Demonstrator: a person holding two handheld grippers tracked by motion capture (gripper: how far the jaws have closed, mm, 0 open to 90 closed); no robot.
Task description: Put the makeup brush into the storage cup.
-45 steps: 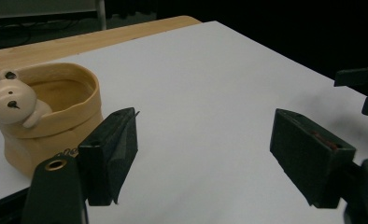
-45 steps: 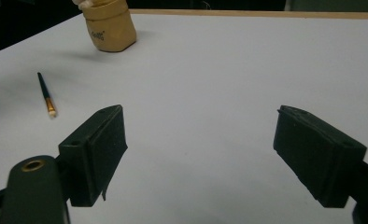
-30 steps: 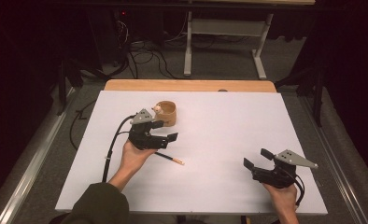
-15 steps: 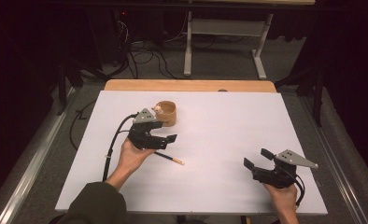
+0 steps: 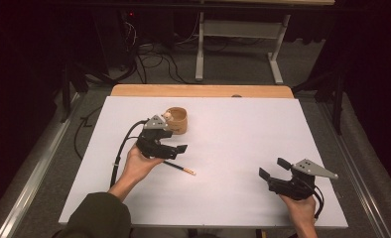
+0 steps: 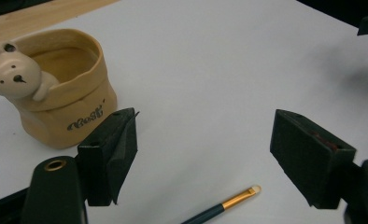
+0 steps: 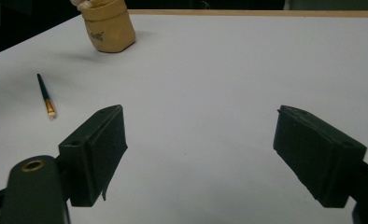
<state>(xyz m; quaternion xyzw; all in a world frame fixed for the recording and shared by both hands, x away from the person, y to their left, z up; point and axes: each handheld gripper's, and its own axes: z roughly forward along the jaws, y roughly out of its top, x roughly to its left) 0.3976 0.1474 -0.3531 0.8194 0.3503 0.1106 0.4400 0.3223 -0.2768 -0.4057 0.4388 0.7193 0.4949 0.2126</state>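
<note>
A tan fabric-look cup [image 5: 176, 120] with a small bear figure [image 6: 13, 76] on its rim stands on the white table [image 5: 233, 129], left of the middle. A thin dark paintbrush [image 5: 179, 168] with a gold ferrule lies flat in front of the cup. My left gripper [image 5: 175, 142] hovers open between the cup and the brush, with the cup [image 6: 65, 93] past its left jaw and the brush tip [image 6: 240, 198] low between the jaws. My right gripper [image 5: 274, 168] is open near the front right, holding nothing. It faces the distant cup [image 7: 108, 25] and the brush [image 7: 46, 100].
A wooden strip [image 5: 198, 90] runs along the table's far edge. Beyond it, cables and a metal table frame [image 5: 238, 47] sit on the dark floor. A cable [image 5: 120, 153] trails from the left gripper over the table's left side.
The left gripper has dipped very slightly toward the table. The right gripper, the cup and the brush have stayed put.
</note>
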